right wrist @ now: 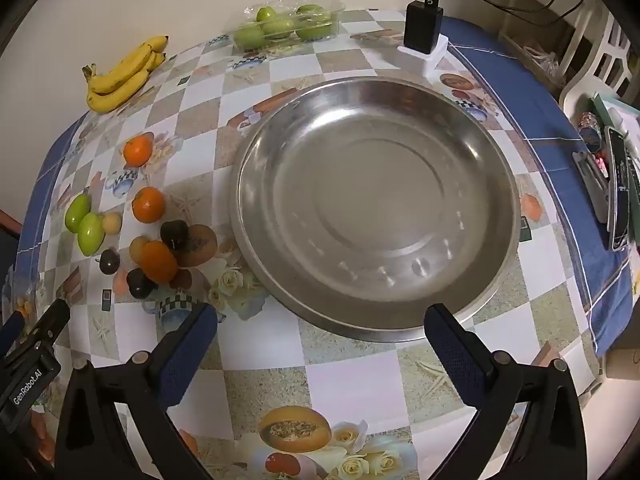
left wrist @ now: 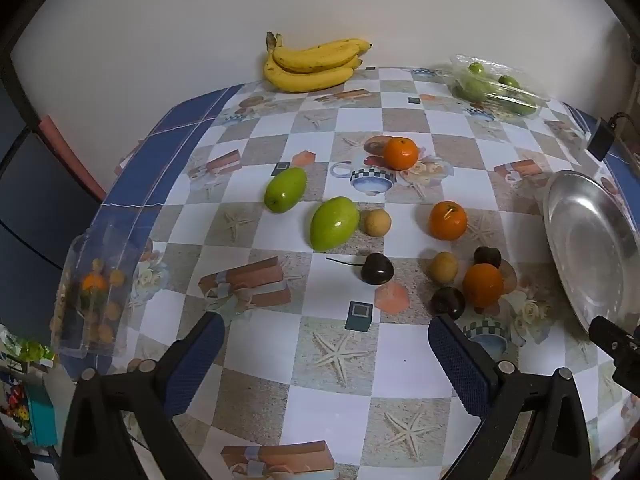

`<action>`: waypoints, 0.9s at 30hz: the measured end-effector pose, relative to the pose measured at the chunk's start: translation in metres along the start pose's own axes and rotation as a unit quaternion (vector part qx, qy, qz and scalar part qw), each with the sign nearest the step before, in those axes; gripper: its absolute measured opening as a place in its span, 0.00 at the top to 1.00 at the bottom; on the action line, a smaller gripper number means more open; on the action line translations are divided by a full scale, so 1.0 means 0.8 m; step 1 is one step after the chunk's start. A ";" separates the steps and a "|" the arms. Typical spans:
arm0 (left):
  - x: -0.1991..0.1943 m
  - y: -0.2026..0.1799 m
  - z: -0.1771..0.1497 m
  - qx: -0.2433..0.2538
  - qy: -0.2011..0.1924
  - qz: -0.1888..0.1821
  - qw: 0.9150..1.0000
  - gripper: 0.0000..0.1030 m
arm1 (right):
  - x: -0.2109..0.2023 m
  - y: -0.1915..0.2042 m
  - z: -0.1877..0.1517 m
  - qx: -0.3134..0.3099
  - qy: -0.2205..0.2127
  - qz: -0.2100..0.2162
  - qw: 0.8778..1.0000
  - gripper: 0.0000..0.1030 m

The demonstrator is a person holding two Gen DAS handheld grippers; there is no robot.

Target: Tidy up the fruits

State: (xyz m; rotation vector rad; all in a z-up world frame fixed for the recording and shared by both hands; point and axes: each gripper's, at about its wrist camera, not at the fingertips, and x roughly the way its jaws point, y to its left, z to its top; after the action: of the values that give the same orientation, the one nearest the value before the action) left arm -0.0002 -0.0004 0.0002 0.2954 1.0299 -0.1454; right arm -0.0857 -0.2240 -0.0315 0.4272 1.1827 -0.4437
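Loose fruit lies on the patterned tablecloth: two green mangoes point(left wrist: 334, 223), three oranges point(left wrist: 448, 220), two small tan fruits point(left wrist: 377, 222) and three dark cherries point(left wrist: 377, 268). A banana bunch point(left wrist: 314, 65) rests against the wall. My left gripper point(left wrist: 326, 356) hovers open over the cloth just short of the fruit, holding nothing. My right gripper point(right wrist: 320, 344) is open above the near rim of a big empty steel dish point(right wrist: 376, 204). The same fruit cluster point(right wrist: 158, 261) lies left of the dish in the right wrist view.
A clear plastic box of green fruit point(right wrist: 286, 24) stands at the back. A black charger on a white stand point(right wrist: 424, 34) sits behind the dish. A clear packet point(left wrist: 94, 300) lies at the table's left edge. Clutter and a chair point(right wrist: 600, 64) are off the right side.
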 end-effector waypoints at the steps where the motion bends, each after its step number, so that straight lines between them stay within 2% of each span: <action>1: 0.000 0.000 0.000 -0.001 0.000 0.001 1.000 0.00 | -0.001 0.001 0.000 -0.001 -0.002 -0.003 1.000 0.00; 15: 0.001 0.000 -0.002 -0.010 0.006 -0.021 1.000 0.00 | -0.005 0.009 0.001 -0.017 -0.006 -0.009 1.000 0.00; 27: 0.002 -0.002 -0.004 -0.006 0.007 -0.022 1.000 0.00 | -0.007 0.012 -0.001 -0.026 -0.012 -0.013 1.000 0.00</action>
State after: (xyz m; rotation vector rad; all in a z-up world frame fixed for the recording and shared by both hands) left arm -0.0021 -0.0008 -0.0028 0.2621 1.0505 -0.1777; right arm -0.0829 -0.2147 -0.0260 0.3607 1.1761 -0.4379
